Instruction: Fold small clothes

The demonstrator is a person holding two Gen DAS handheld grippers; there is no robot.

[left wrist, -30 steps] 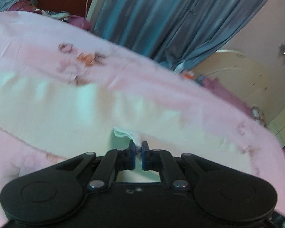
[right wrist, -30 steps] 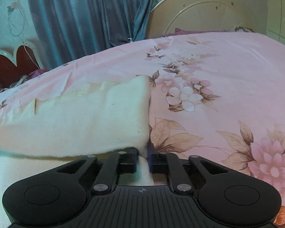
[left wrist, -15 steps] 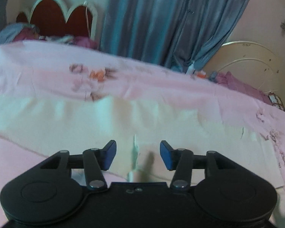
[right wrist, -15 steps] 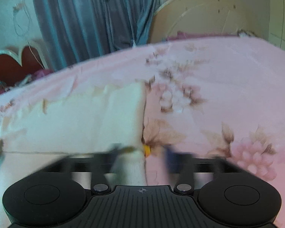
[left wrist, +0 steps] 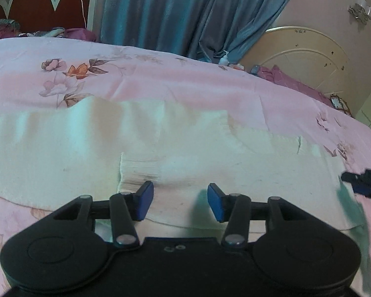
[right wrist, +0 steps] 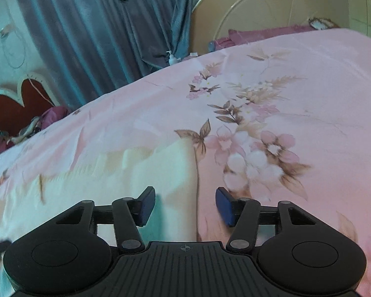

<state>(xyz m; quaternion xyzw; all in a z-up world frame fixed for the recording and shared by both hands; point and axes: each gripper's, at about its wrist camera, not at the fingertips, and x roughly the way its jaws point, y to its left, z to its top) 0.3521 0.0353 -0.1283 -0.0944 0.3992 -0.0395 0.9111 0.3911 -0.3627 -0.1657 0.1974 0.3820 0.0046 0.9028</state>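
- The cream cloth (left wrist: 91, 148) lies flat on the pink flowered bedspread (right wrist: 296, 79).
- My left gripper (left wrist: 180, 201) hangs released above the cloth's near fold, holding nothing.
- My right gripper (right wrist: 185, 204) straddles the cloth's right edge, unclenched; its jaws have just been narrowing, not pressing the cloth.

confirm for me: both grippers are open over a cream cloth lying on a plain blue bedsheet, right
Not quite. The bedsheet is pink with a flower print, not plain blue; the right wrist view shows it plainly. Only the curtain behind the bed is blue. The rest holds: the left gripper and right gripper are both open, nothing pinched, over the cream cloth.
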